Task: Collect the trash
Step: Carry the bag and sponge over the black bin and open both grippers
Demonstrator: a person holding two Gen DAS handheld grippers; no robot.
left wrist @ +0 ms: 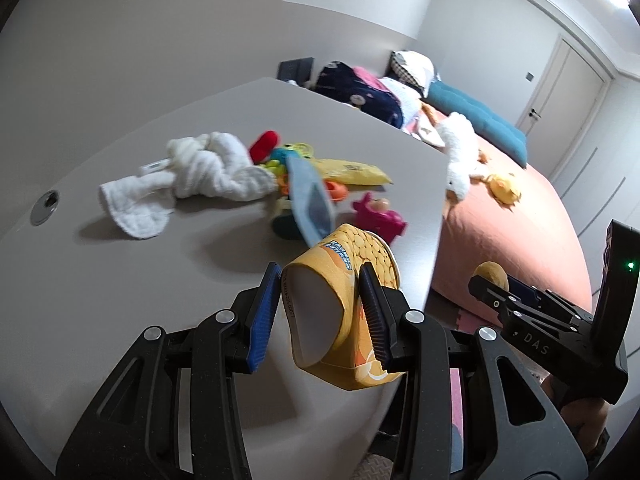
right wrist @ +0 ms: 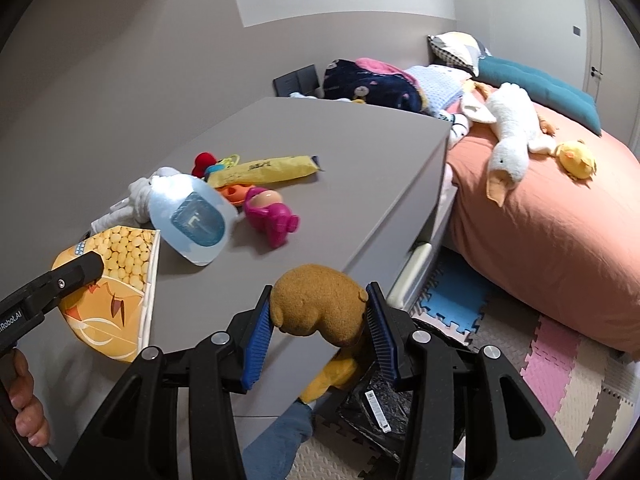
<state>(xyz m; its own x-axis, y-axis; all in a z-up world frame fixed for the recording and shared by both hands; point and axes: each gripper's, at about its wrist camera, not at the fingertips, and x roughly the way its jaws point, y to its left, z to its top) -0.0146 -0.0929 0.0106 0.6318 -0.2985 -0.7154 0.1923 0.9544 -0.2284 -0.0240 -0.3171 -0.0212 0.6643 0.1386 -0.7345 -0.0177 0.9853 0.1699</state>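
I see my left gripper [left wrist: 320,312] clamped on the crushed yellow snack box [left wrist: 340,304], lifted above the near part of the grey table [left wrist: 120,280]. My right gripper [right wrist: 320,332] grips a brown sponge-like lump [right wrist: 320,304] past the table's near corner, over a black trash bag [right wrist: 376,400] on the floor. A white towel [left wrist: 192,176], pink toy [right wrist: 268,210] and yellow wrapper [right wrist: 268,170] lie on the table.

Both wrist views look forward, close over the grey table [left wrist: 120,280], sharing its clutter and the bed [right wrist: 560,240].
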